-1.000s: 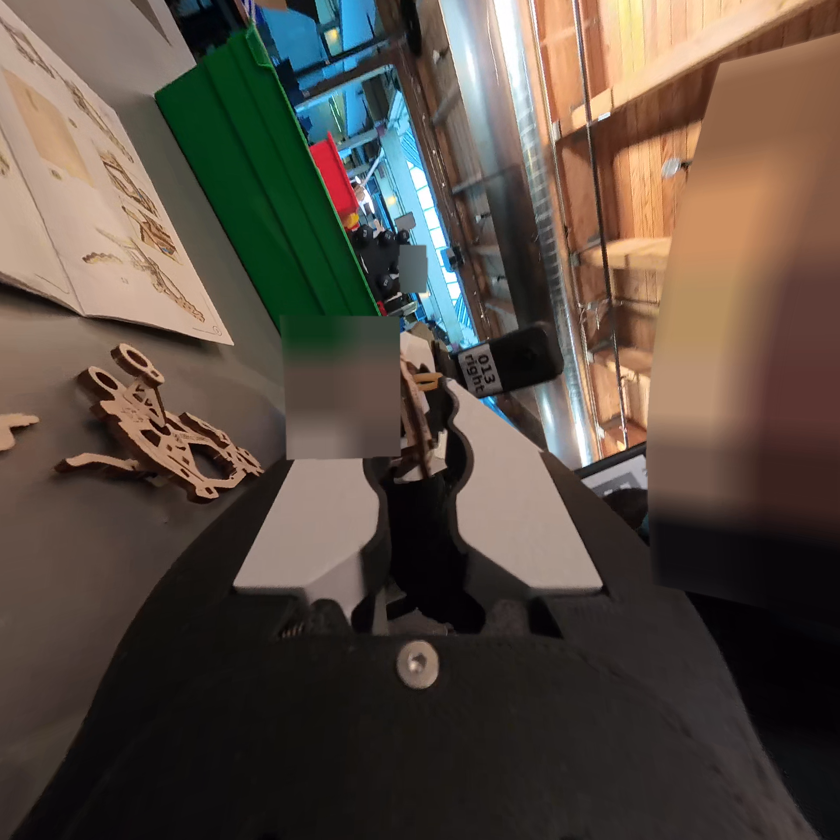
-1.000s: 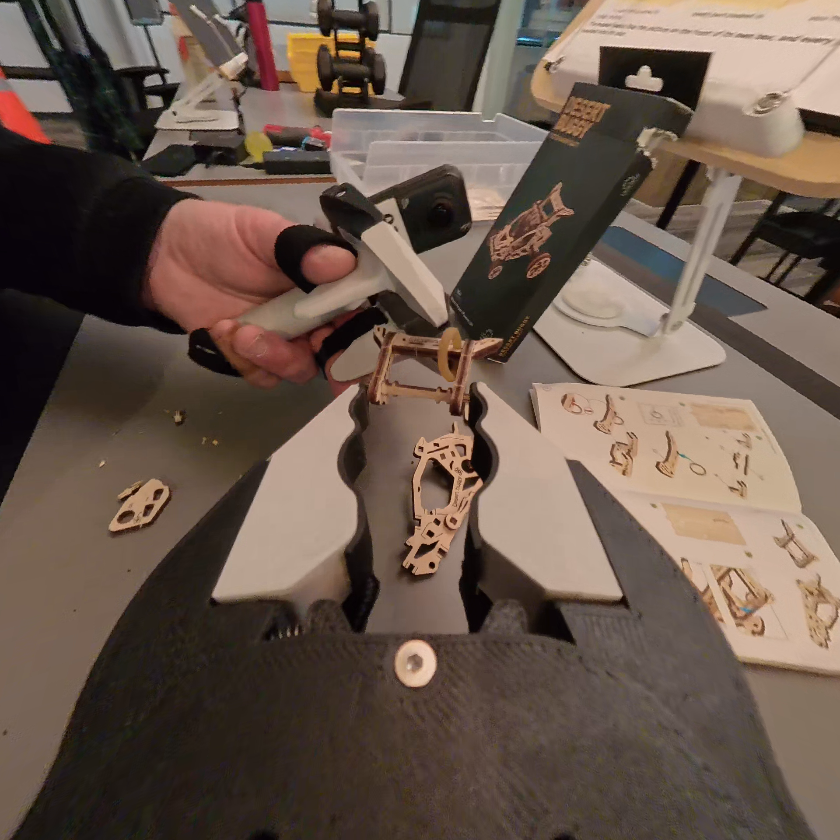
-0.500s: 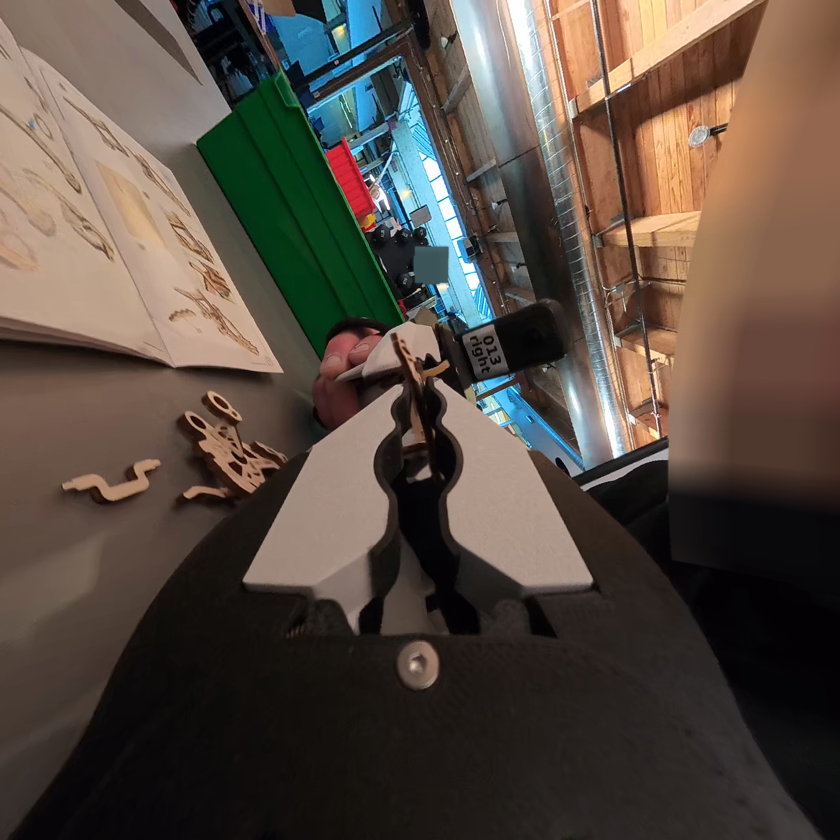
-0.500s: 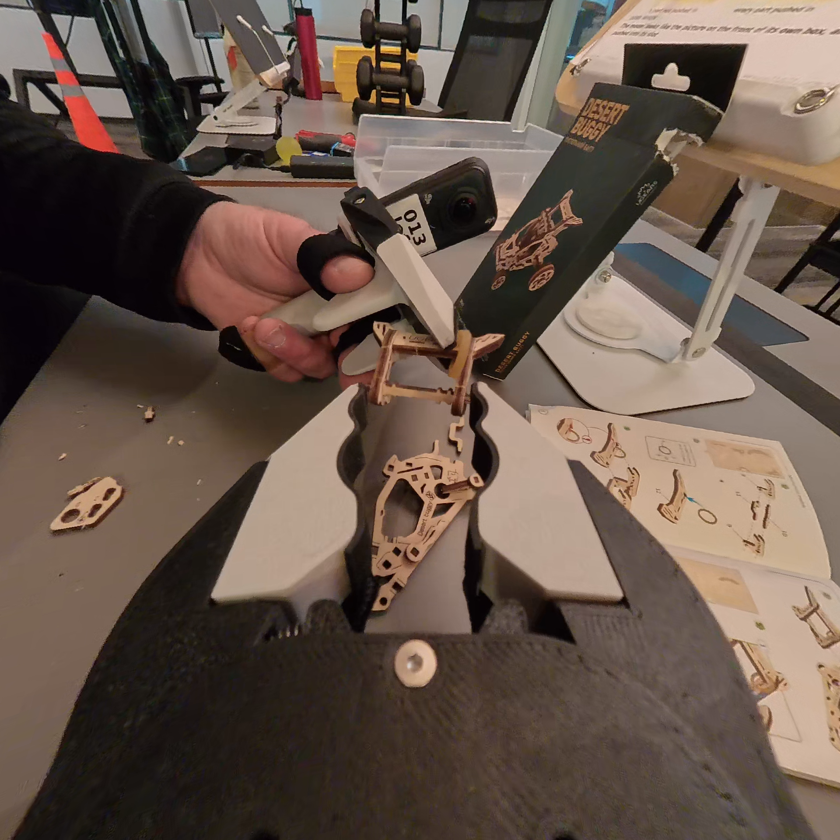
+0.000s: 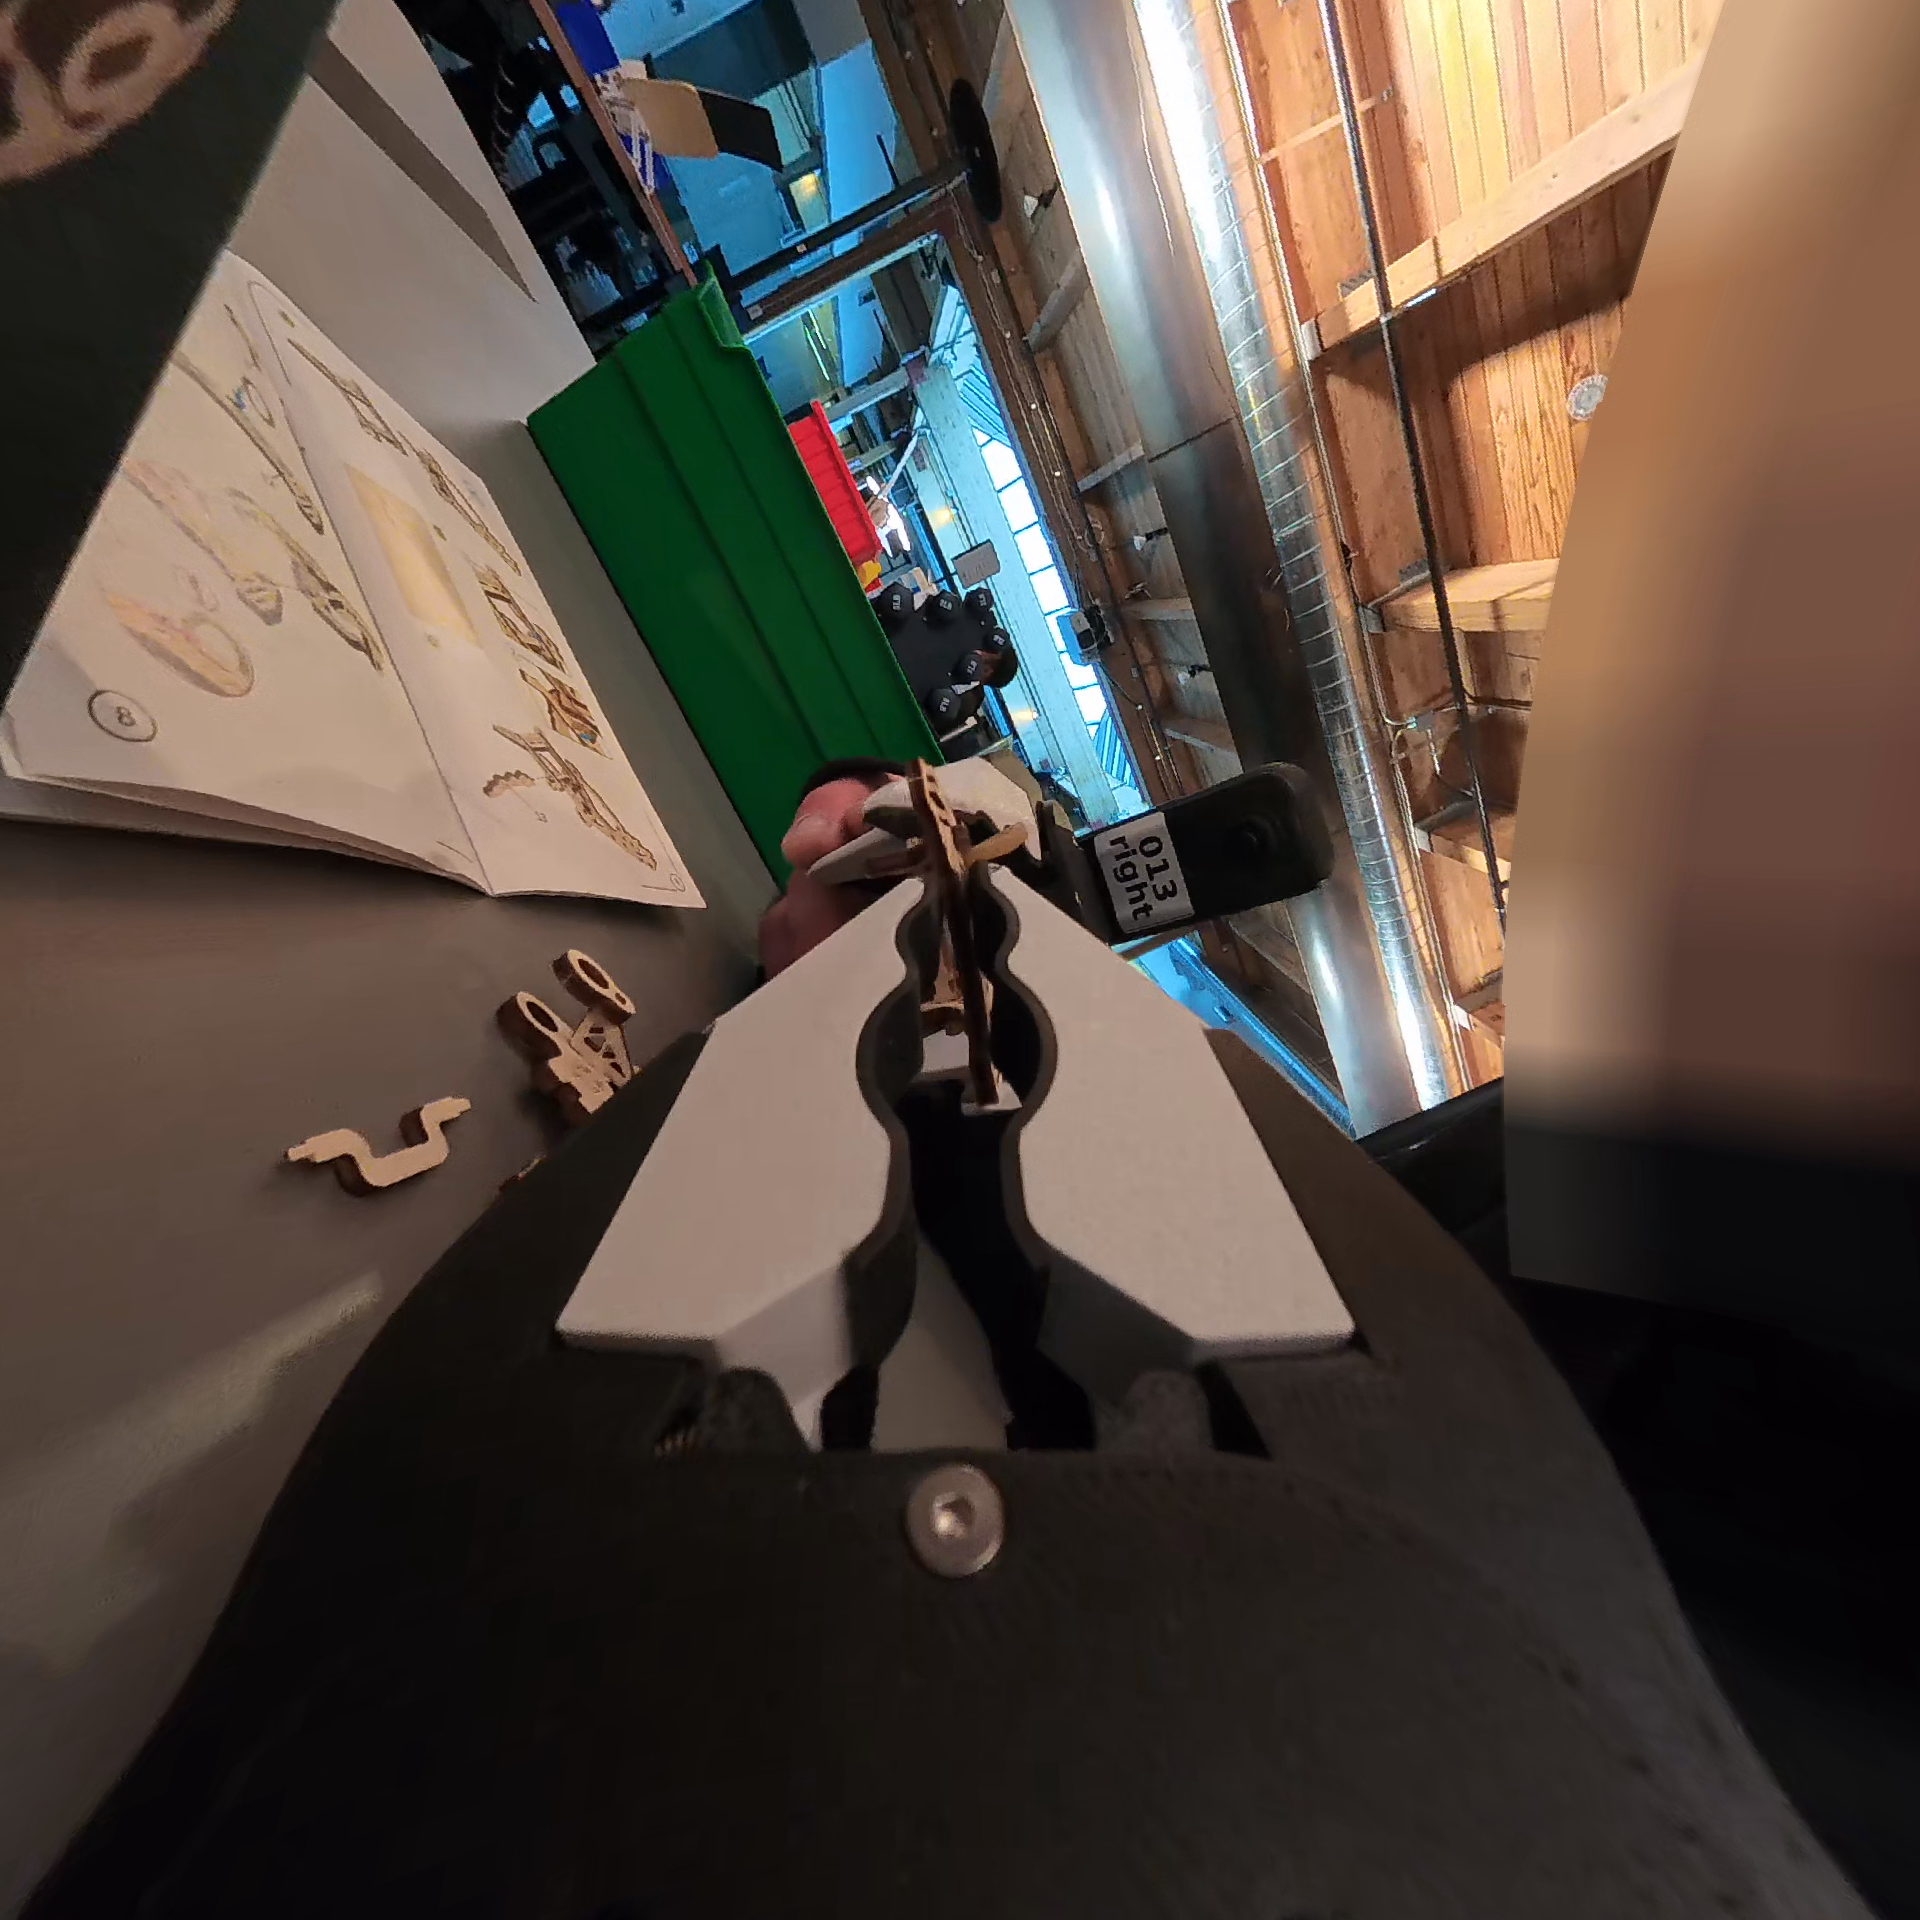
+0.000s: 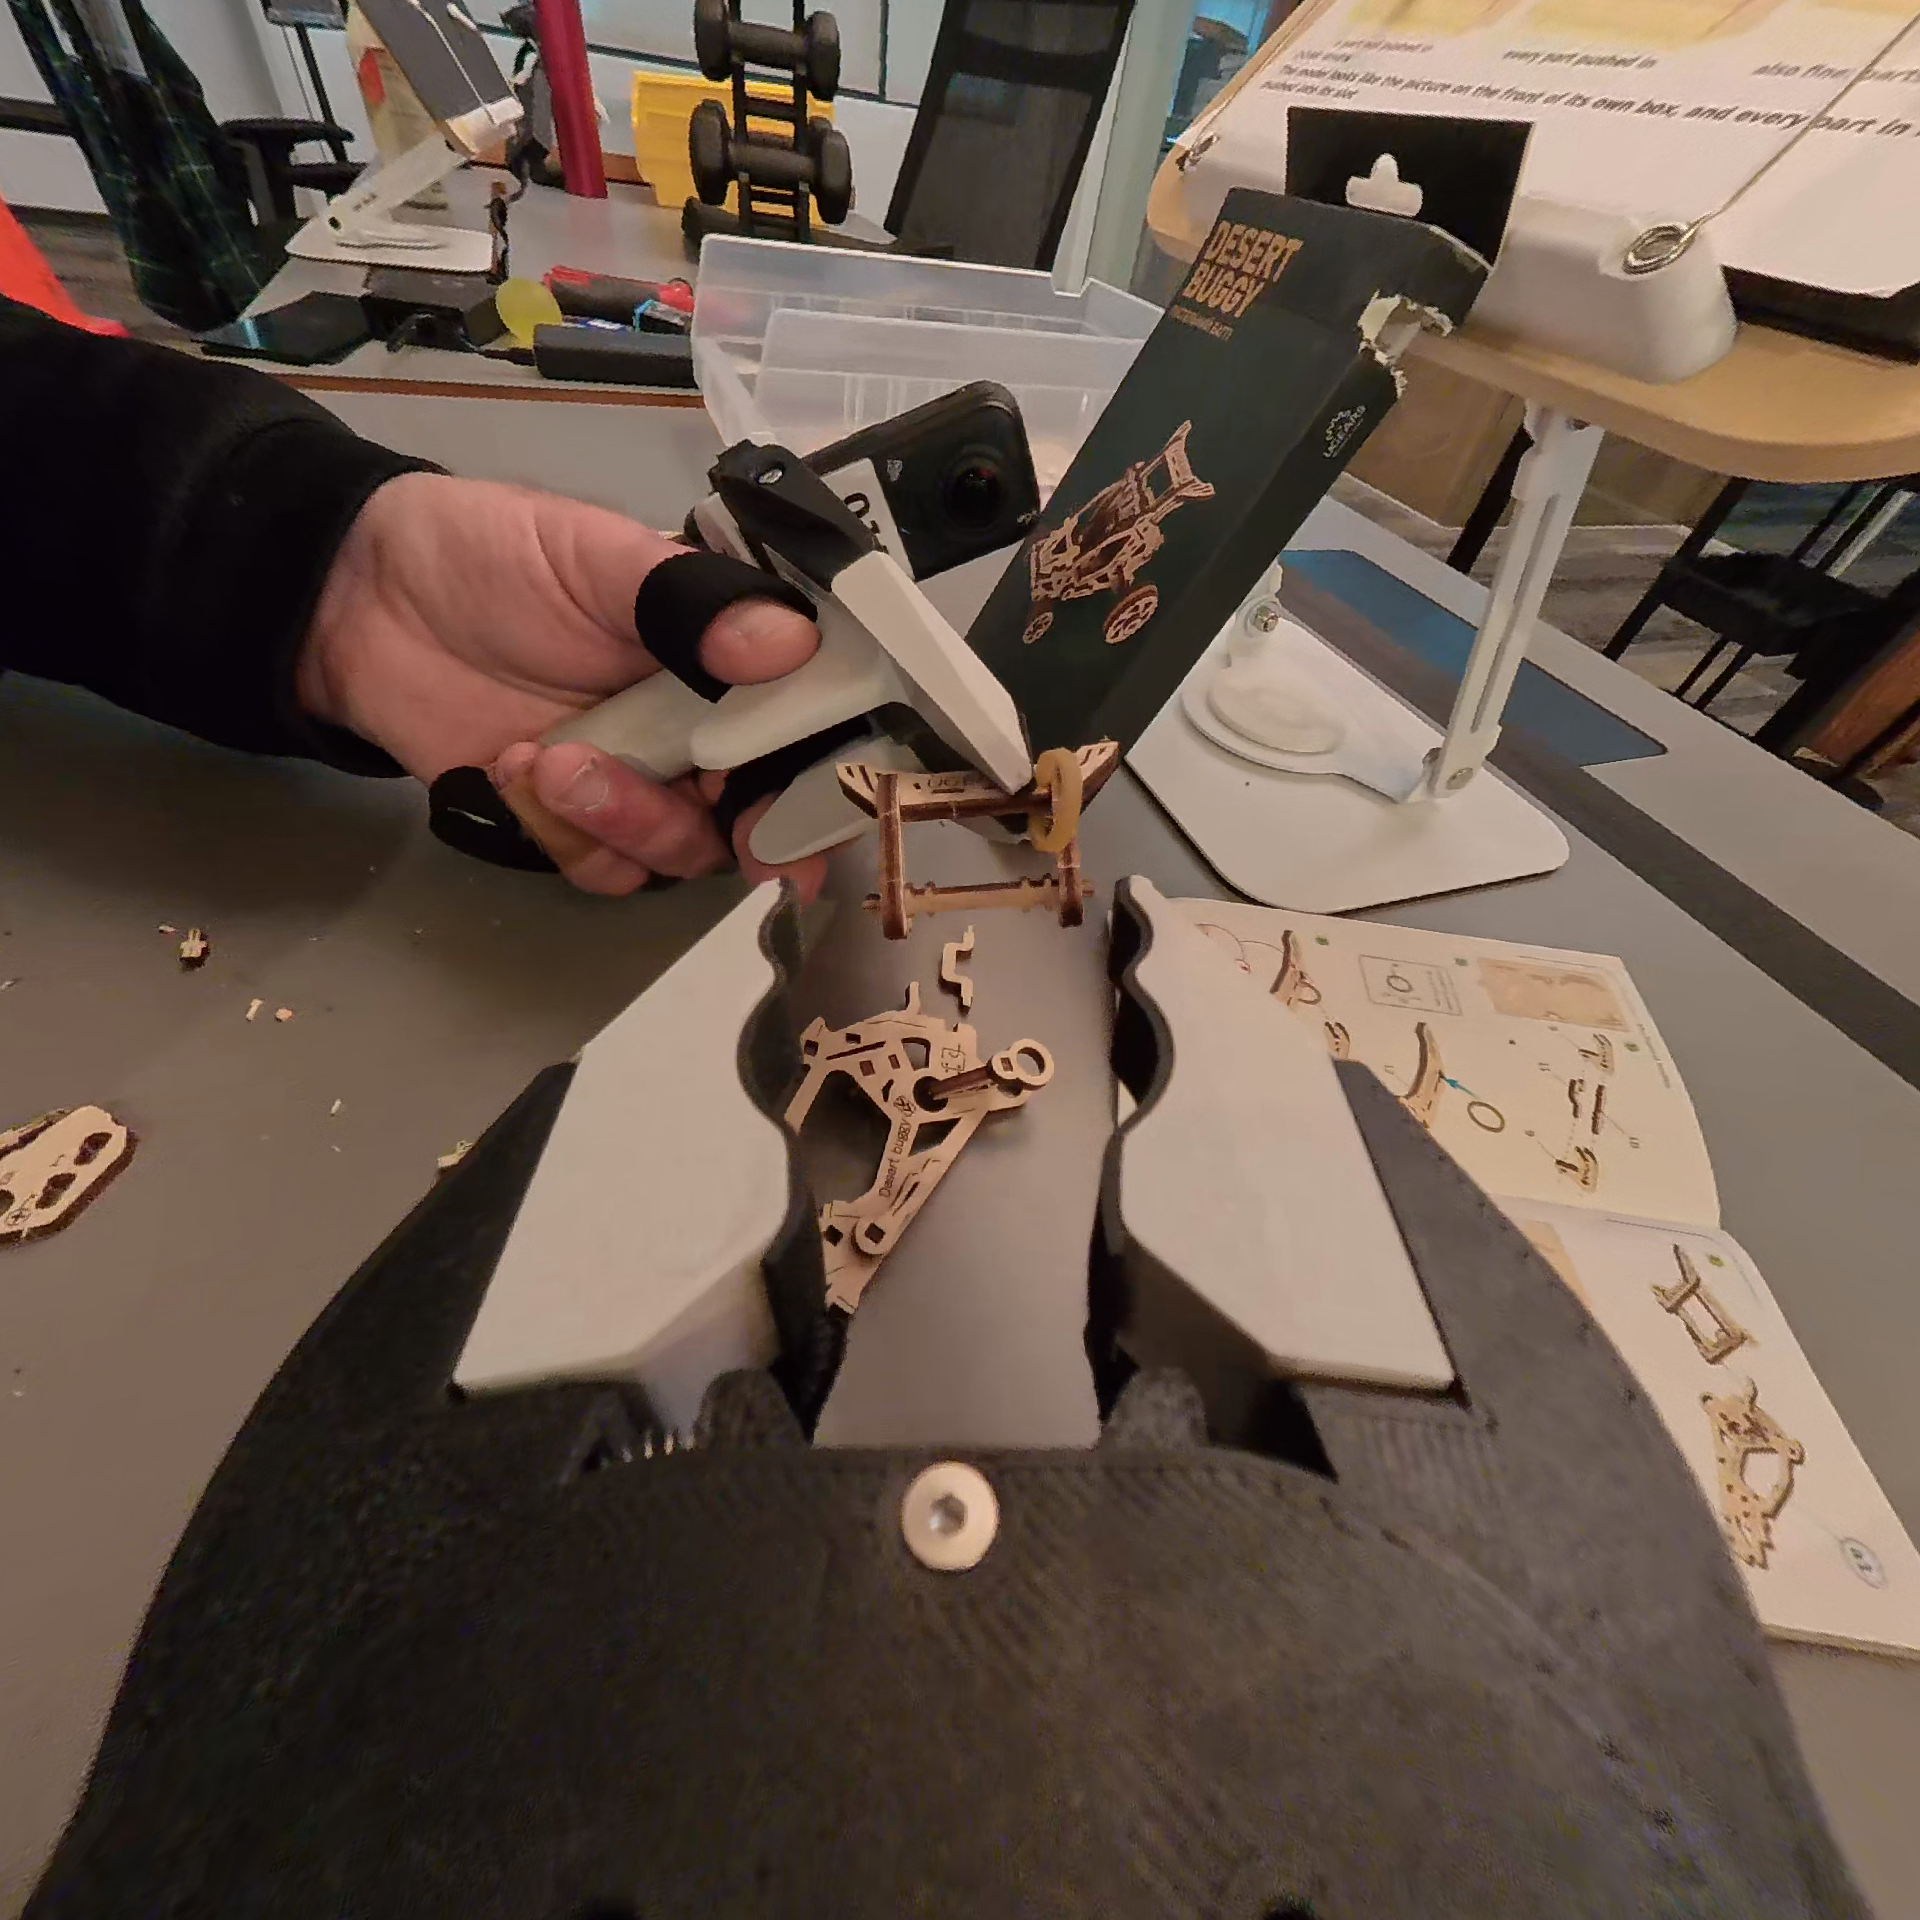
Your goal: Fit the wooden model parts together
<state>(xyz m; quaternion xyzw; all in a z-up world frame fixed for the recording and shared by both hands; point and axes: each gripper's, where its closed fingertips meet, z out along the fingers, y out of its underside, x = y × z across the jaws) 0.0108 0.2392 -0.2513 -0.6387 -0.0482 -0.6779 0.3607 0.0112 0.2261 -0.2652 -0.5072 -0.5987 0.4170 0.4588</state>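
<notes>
Right wrist view: left hand-held gripper (image 6: 1013, 795) pinches the wooden frame (image 6: 977, 836) above the table (image 6: 312, 1039); right hand-held gripper (image 6: 951, 935) gapes empty just near it. Three loose wooden pieces lie below: oval plate (image 6: 52, 1169), chassis plate (image 6: 899, 1112), small bracket (image 6: 958, 964). Farther right stand one printed dark box (image 6: 1195, 499) and one open booklet (image 6: 1507, 1143).

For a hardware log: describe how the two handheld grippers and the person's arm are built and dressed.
Each gripper has two pale grey wedge fingers with wavy black inner pads, set in a textured black body with one silver screw. The left gripper, seen from the right wrist view, carries a black camera with a white sticker, a pale handle and black finger loops. The hand wears a black sleeve.
</notes>
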